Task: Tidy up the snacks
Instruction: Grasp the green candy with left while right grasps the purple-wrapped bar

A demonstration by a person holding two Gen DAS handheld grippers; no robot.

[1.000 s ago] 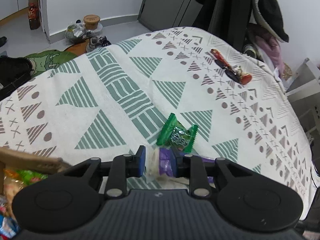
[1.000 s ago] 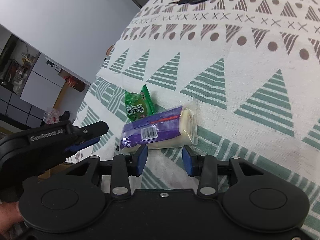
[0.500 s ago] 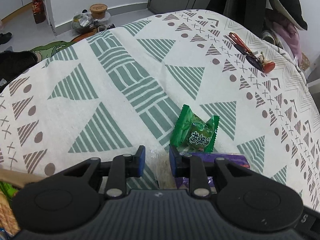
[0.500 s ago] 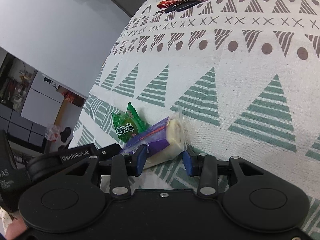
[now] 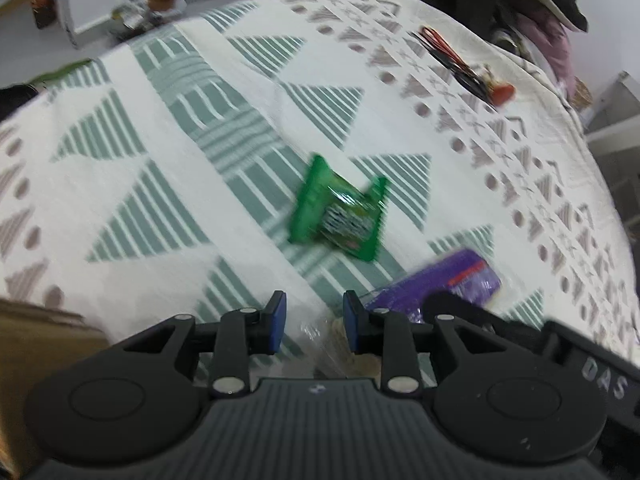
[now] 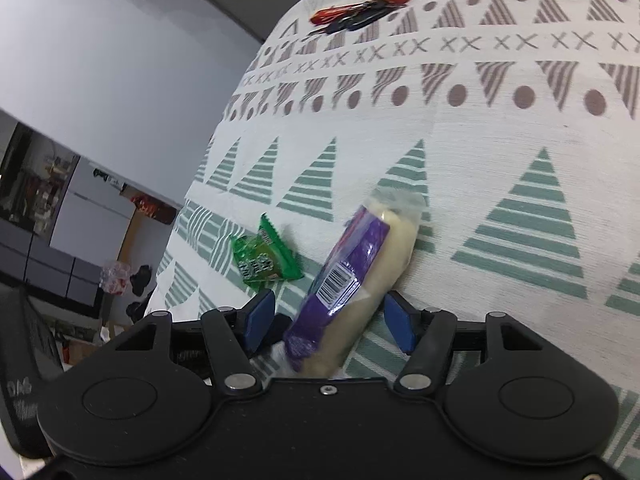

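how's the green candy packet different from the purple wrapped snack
The green candy packet is small and squarish with crimped ends; the purple wrapped snack is a longer bar, its pale filling showing through clear film. The green packet lies clear of both grippers; the purple snack sits between the opening jaws of the right gripper. Both lie on the patterned tablecloth.

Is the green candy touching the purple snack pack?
Apart. In the right wrist view, a strip of tablecloth shows between the green candy and the purple snack pack. The left wrist view shows the same gap.
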